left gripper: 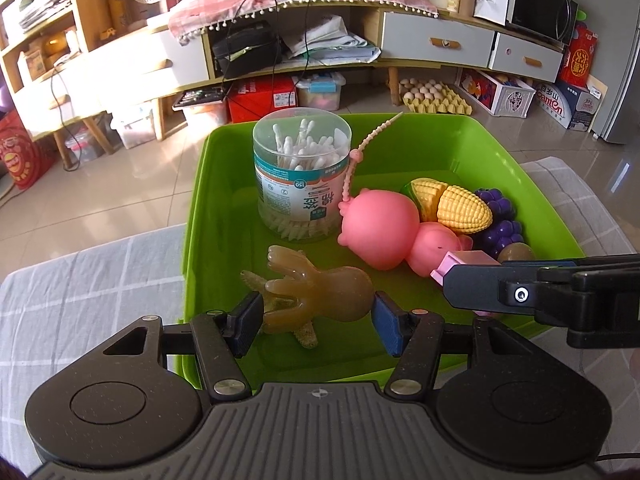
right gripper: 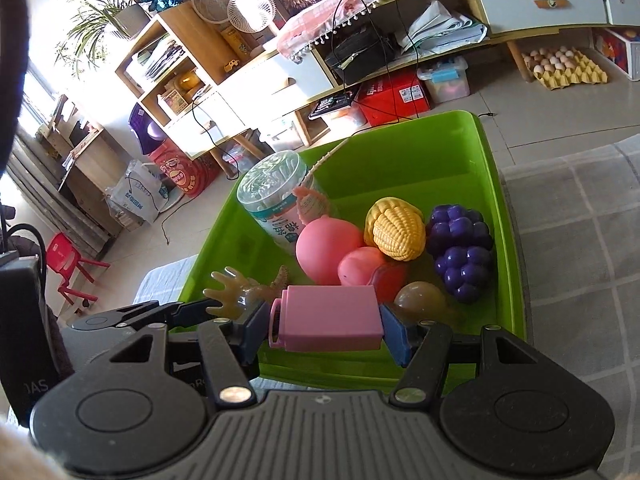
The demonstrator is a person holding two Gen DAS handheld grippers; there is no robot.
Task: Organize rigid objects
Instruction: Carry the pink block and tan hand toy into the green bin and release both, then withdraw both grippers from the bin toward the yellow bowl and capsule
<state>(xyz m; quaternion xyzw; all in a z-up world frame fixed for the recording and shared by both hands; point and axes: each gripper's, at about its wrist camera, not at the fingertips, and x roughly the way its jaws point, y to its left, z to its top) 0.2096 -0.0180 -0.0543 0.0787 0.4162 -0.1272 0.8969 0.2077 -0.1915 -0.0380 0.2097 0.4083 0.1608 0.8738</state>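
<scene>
My left gripper (left gripper: 318, 316) is shut on a translucent brown octopus toy (left gripper: 320, 290) and holds it over the near part of the green bin (left gripper: 224, 152). My right gripper (right gripper: 326, 330) is shut on a pink block (right gripper: 328, 318) over the bin's near right side (right gripper: 508, 216); the block also shows in the left wrist view (left gripper: 460, 262). In the bin lie a cotton swab jar (left gripper: 300, 176), a pink pig toy (left gripper: 384, 232), a toy corn (left gripper: 452, 204), purple toy grapes (left gripper: 500, 216) and a brown round toy (left gripper: 516, 252).
The bin stands on a grey checked cloth (left gripper: 80, 292). A brown starfish-like toy (left gripper: 304, 336) lies under the octopus. Beyond are a tiled floor, a low cabinet (left gripper: 440, 40), boxes and an egg tray (left gripper: 436, 96).
</scene>
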